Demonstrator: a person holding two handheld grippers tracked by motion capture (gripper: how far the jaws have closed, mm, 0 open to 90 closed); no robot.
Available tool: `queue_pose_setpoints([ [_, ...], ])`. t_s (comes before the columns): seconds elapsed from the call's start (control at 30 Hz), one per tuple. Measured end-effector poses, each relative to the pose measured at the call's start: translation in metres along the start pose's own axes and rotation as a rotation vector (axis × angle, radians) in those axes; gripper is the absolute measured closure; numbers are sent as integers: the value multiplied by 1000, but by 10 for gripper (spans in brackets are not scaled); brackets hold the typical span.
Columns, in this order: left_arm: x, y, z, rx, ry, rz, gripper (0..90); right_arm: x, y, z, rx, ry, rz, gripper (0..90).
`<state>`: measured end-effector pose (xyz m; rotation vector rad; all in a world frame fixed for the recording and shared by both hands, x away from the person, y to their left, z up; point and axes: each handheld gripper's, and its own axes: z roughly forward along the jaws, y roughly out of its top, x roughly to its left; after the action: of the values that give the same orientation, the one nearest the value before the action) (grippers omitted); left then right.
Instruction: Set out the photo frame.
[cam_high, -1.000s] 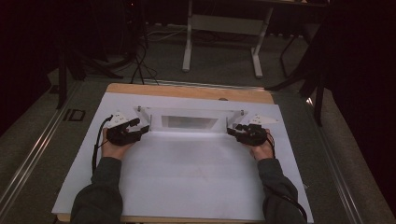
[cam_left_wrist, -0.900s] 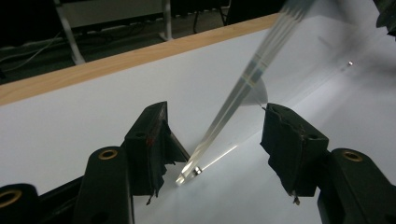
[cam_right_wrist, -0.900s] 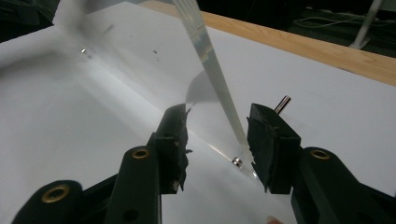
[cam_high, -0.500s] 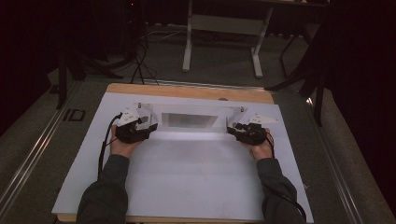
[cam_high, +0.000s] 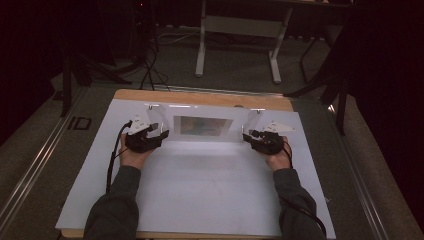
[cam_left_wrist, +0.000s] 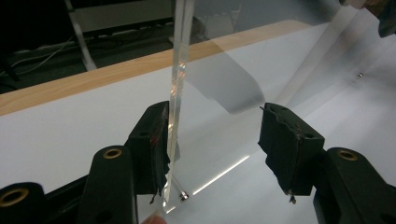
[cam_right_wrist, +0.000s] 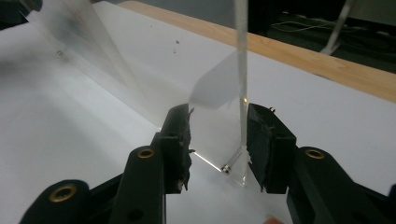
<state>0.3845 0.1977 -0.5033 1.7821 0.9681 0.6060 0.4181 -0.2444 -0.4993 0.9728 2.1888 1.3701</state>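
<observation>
Two hands work a clear plastic stand (cam_high: 205, 126) on a white tabletop (cam_high: 200, 200). The left gripper (cam_left_wrist: 215, 140) gapes open around one upright side panel (cam_left_wrist: 176, 84). The right gripper (cam_right_wrist: 218, 140), jaws just narrowing, straddles the other side panel (cam_right_wrist: 241, 70) without clamping.

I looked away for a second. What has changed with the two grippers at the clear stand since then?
The left gripper moved in to the clear acrylic stand and straddles its left upright. The right gripper kept its place; its jaws have just been closing around the right upright, not yet clamped. The stand stayed put.

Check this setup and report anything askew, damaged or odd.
Nothing stands out. The clear acrylic stand sits upright and square on the white sheet, with the left gripper and right gripper at its end panels. No cracks or spills visible.
</observation>
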Motion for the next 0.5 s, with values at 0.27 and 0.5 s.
queue_pose_setpoints([
  [0.27, -2, 4, 6, 8, 41, 17, 435, 5, 4, 2, 5, -54, -37, 629],
  [0.5, 0, 12, 12, 39, 66, 24, 435, 2, 10, 7, 23, -68, -30, 637],
])
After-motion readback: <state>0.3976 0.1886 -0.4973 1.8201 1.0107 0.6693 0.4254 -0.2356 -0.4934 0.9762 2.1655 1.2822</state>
